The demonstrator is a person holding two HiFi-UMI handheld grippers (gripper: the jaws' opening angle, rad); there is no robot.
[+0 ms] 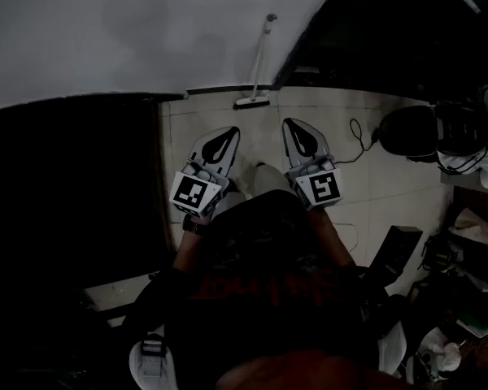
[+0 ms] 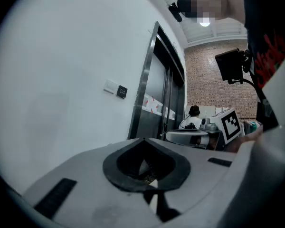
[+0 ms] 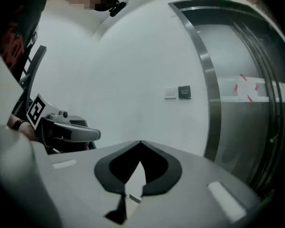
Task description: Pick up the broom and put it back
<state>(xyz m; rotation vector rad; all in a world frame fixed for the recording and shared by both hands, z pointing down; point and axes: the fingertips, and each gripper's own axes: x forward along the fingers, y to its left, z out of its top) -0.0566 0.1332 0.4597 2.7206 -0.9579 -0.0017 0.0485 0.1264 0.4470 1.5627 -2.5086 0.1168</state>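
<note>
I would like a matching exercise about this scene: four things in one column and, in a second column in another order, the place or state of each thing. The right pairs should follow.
Things
1. long pale-handled broom
2. thin black cable
3. right claw
4. small black square wall plate

Places or states
A. shut, nothing between the jaws
B. fixed on the white wall, near the metal door frame
C. leaning against the white wall, head down
D. lying on the pale tiled floor

Pairs: 1-C, 2-D, 3-A, 4-B

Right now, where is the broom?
Head view: the broom leans against the white wall, head on the floor, ahead of the left hand-held gripper and right hand-held gripper.
</note>
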